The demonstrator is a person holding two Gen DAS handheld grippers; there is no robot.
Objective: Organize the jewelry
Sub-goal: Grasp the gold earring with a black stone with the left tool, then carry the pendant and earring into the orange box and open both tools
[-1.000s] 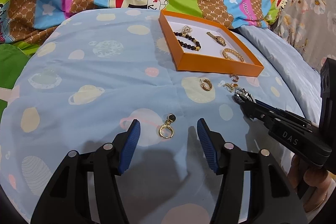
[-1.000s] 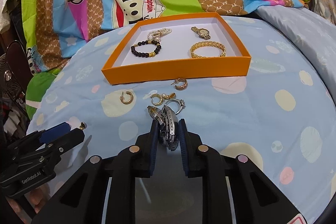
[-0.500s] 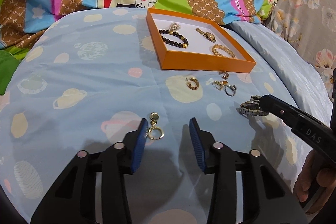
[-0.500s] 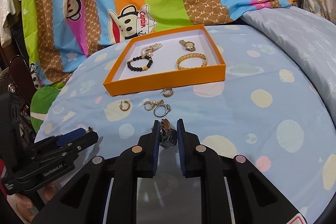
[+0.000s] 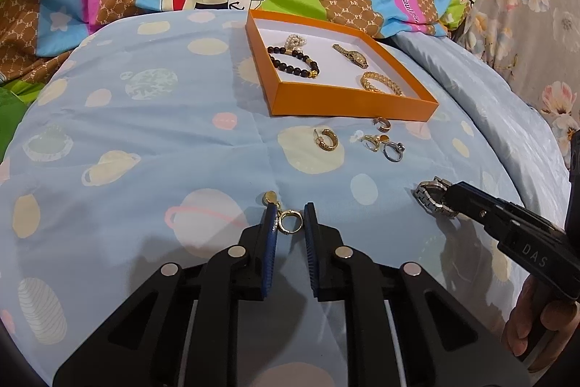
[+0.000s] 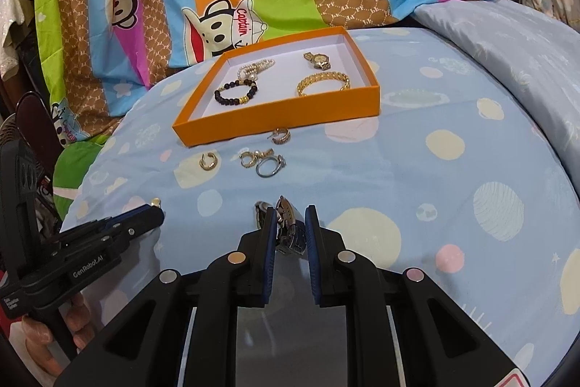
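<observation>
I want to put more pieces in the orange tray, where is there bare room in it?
Orange tray: bare white floor along the near wall, in front of the black bead bracelet and gold chain bracelet, and down the middle between them. The far half is crowded by the pearl strand and gold watch.

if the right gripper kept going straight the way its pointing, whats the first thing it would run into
Probably the silver ring beside the small gold earrings; the orange box lies further along. Depth is unclear. The right gripper is shut on the silver watch.
</observation>
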